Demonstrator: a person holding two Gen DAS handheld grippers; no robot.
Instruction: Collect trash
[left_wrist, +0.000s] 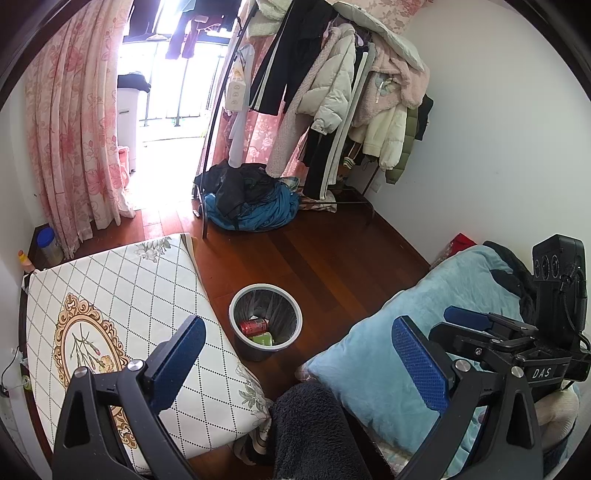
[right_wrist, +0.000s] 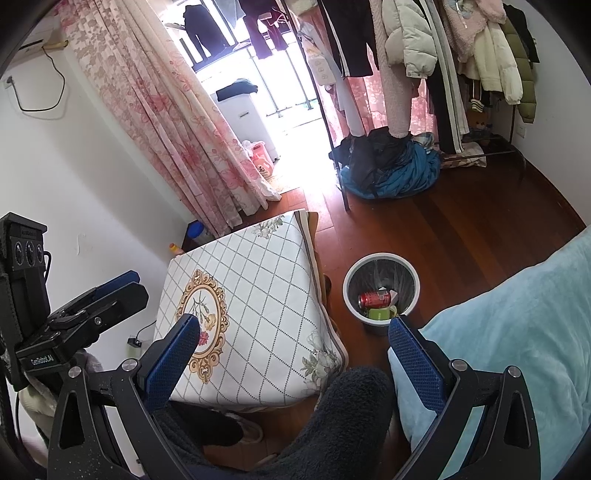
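A wooden floor runs between a quilted table cover at 9 o'clock and a blue blanket at 3 o'clock. A dark fleece-clad leg sits at 6 o'clock. The trash bin stands upright on the floor at centre. Inside, a red can lies on its side, long axis left-right, beside a green box. The left gripper and right gripper are both spread wide, empty.
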